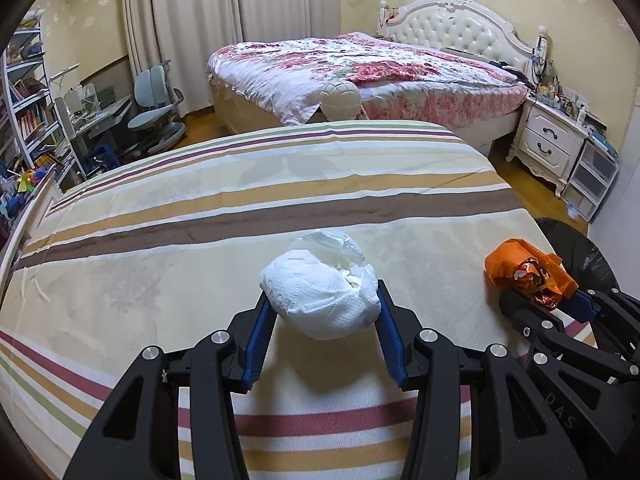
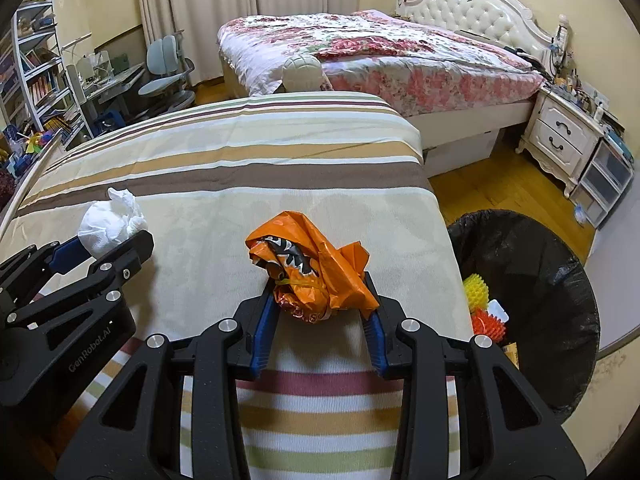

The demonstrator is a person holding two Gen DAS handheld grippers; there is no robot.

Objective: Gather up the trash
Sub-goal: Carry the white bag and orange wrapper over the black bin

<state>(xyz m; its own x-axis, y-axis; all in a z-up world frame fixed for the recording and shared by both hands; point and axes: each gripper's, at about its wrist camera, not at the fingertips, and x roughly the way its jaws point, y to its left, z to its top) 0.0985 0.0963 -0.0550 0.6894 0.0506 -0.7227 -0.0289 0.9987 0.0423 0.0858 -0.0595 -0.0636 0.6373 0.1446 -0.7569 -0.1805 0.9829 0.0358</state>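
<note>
A crumpled white tissue wad (image 1: 320, 300) sits between the blue pads of my left gripper (image 1: 322, 290), which is shut on it just above the striped bedspread (image 1: 200, 216). In the right wrist view the same wad (image 2: 108, 220) and left gripper (image 2: 108, 240) appear at the left. My right gripper (image 2: 318, 286) is shut on a crumpled orange plastic bag (image 2: 316, 256) with foil wrapper inside. That bag (image 1: 524, 268) shows at the right of the left wrist view, held near the bedspread's right edge. The right gripper (image 1: 556, 300) sits to the right of the left one.
A black-lined trash bin (image 2: 520, 240) stands on the floor just right of the striped bed, with yellow and orange spiky items (image 2: 478, 292) inside. Beyond are a floral bed (image 2: 380, 52), a white nightstand (image 2: 560, 140) and a desk chair (image 2: 164, 72).
</note>
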